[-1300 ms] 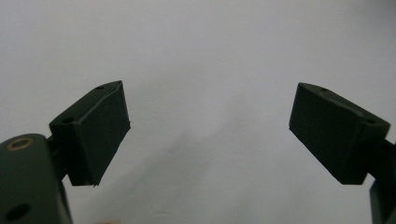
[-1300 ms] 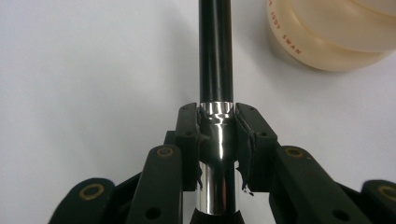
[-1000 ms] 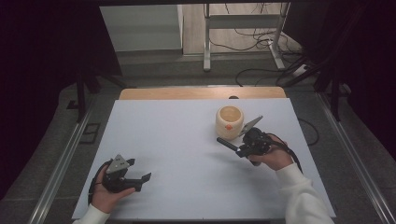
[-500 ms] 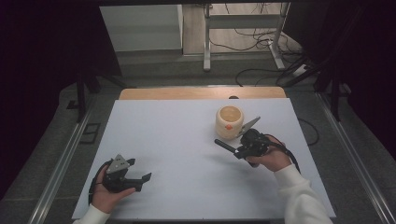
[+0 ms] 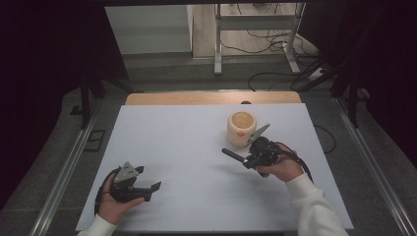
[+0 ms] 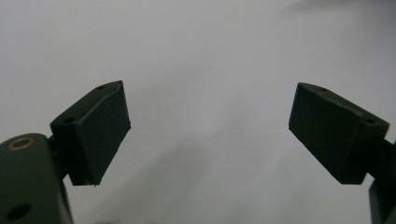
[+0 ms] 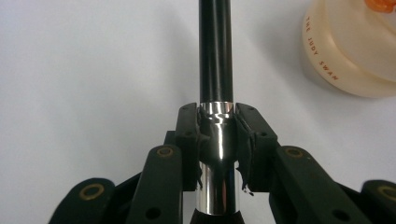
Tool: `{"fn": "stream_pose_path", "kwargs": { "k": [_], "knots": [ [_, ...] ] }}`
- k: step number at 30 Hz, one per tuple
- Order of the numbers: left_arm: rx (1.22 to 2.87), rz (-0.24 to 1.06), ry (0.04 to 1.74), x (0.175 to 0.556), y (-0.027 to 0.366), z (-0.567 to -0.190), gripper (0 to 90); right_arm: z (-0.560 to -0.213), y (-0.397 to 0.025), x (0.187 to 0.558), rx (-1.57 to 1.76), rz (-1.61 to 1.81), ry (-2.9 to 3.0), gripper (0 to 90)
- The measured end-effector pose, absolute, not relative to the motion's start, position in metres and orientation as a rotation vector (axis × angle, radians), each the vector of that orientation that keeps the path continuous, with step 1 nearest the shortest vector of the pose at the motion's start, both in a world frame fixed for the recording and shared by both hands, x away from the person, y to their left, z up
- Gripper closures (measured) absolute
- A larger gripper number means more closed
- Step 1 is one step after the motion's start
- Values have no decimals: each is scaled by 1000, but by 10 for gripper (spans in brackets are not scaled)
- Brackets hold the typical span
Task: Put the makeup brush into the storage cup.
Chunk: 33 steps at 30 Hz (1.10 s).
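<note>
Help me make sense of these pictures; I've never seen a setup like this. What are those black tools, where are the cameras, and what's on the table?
A person sits at a white table, holding a hand-operated gripper in each hand. The high view looks down from above; the other two pictures come from cameras riding on the grippers. The left gripper rests near the table's front edge, open and holding nothing. The right gripper is shut on the chrome band of a black rod. Beside it stands a round cream-coloured jar with an orange mark and printed lettering.
</note>
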<state>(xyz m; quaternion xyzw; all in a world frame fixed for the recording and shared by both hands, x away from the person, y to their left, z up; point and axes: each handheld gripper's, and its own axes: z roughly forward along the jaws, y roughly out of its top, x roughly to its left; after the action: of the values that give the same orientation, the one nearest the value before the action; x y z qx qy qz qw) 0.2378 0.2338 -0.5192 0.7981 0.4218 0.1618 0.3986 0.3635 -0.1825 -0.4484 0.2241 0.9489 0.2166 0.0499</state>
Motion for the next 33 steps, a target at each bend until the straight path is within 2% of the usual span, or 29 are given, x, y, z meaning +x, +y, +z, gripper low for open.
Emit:
{"fn": "stream_pose_path", "kwargs": {
  "k": [33],
  "knots": [
    [2059,392,968,248,201,-507,133,-452,-165,357,623,643,2913,719]
  ]
}}
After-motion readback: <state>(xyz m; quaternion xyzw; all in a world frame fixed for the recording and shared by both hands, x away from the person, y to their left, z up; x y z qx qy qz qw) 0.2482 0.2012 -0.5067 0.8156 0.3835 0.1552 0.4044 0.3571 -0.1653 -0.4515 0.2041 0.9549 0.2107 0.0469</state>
